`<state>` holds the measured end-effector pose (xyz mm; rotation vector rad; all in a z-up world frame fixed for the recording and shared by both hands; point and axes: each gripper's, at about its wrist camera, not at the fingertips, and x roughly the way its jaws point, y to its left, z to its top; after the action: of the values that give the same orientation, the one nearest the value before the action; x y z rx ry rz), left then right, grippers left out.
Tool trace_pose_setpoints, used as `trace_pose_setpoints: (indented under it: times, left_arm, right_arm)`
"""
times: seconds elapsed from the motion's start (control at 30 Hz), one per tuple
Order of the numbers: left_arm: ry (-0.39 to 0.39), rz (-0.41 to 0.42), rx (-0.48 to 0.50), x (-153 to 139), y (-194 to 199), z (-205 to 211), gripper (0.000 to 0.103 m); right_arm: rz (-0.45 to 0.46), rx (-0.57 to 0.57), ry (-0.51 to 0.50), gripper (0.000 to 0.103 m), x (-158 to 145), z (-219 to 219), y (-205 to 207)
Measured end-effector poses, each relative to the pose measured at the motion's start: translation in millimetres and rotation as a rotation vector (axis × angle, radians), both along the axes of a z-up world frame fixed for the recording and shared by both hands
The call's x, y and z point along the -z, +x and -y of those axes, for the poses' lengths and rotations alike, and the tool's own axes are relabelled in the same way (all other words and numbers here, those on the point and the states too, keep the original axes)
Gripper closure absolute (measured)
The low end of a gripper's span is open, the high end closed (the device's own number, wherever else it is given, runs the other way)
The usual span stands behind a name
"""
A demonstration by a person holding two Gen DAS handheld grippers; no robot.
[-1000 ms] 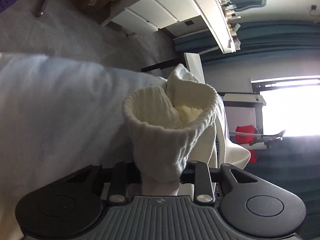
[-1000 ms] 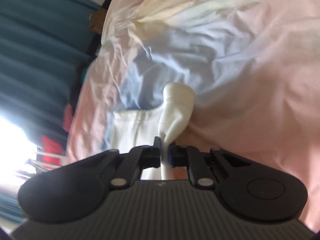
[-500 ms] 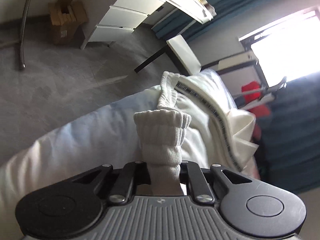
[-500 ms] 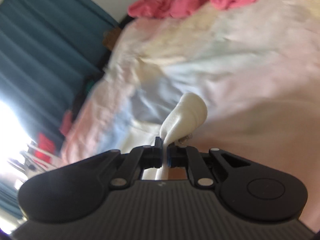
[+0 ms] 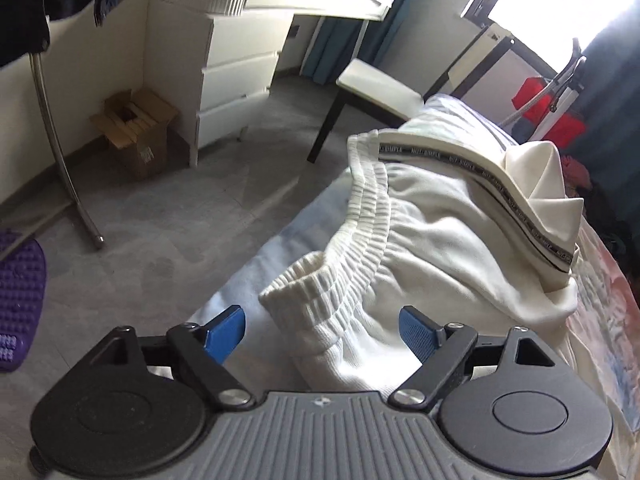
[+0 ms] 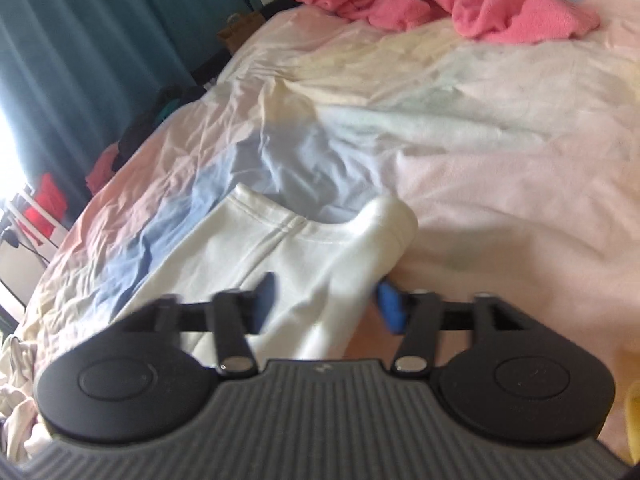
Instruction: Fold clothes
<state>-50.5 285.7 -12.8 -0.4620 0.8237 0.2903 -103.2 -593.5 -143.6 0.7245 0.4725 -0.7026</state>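
A pastel-sheeted bed [image 6: 460,128] carries white trousers [image 5: 432,240] along its near edge, by the corner. The trousers are judged soft, limp and light, best taken at the ribbed cuff [image 5: 316,296] or waistband [image 5: 368,184]. Both the left gripper [image 5: 322,330] and right gripper [image 6: 328,300] are opening, cloth lying unpinched between the jaws.

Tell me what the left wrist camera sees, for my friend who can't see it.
White sweatpants lie folded on a bed, their ribbed cuff between the left gripper's opening blue pads, untouched. Behind are white drawers and a chair.
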Motion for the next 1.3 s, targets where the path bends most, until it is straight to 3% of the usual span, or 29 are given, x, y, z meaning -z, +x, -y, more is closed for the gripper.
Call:
trace_pose_setpoints:
  times: [0.2,0.33,0.47,0.63,0.87,1.07,1.3]
  left_arm:
    - [0.162,0.201,0.09,-48.2,-8.8,62.4,0.005]
    - [0.267,0.33,0.168,-66.1,-4.1,121.0,0.001]
    - [0.283,0.378,0.253,-73.0,9.9,175.7,0.001]
    - [0.285,0.432,0.34,-75.2,18.6,239.7,0.001]
    - [0.374,0.488,0.391,-49.4,17.6,288.7,0.001]
    - [0.336,0.46,0.374,-13.9,18.2,281.4,0.001]
    - [0.388,0.444,0.395,-1.1,18.4,284.6,0.001]
  right_arm:
    - [0.04,-0.107,-0.199,0.018,-54.7,-43.1,7.1]
    - [0.119,-0.263,-0.278,0.019,-104.2,-89.7,26.2]
    - [0.176,-0.456,-0.33,0.018,-141.9,-147.8,50.8]
    - [0.224,-0.645,-0.325,0.019,-162.6,-226.2,75.0]
    - [0.279,-0.864,-0.433,0.019,-153.5,-315.3,83.2]
    - [0.247,-0.867,-0.429,0.019,-125.4,-326.0,81.3]
    - [0.204,-0.844,-0.425,0.019,-113.3,-326.1,77.0]
